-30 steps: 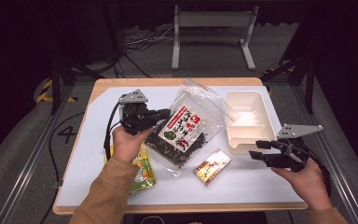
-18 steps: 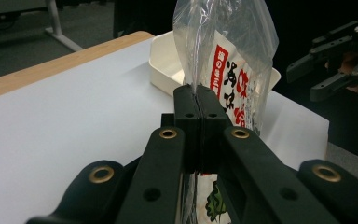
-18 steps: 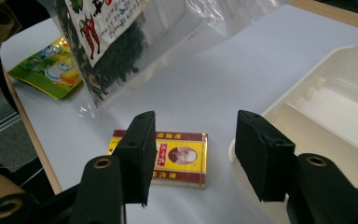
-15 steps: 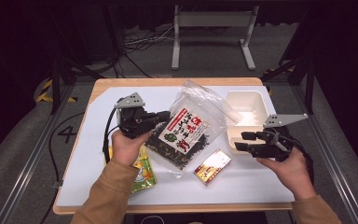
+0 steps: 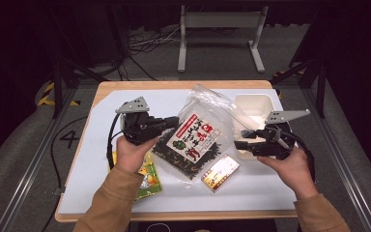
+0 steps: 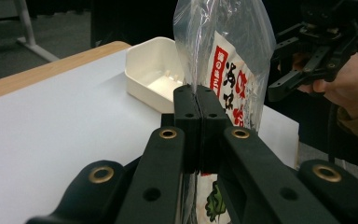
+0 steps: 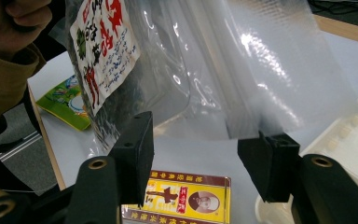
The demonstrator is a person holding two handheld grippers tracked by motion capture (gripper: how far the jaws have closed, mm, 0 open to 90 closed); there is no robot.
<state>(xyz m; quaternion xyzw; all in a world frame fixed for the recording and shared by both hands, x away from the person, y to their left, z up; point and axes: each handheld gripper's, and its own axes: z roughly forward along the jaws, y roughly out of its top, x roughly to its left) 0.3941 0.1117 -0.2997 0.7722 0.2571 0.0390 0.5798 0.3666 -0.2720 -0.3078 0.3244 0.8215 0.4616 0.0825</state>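
My left gripper is clamped tight on the clear seaweed bag, dark flakes behind a red-and-white label. My right gripper, jaws just opening, stands half apart, holding nothing.

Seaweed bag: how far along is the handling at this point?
Done: the left tool is clamped shut on the seaweed bag, lifting its edge. In hand: the right tool, jaws just opening wider and empty, nears the bag's clear top. Left: gripping that side; the white tray holds no bag, and the yellow box lies untouched.
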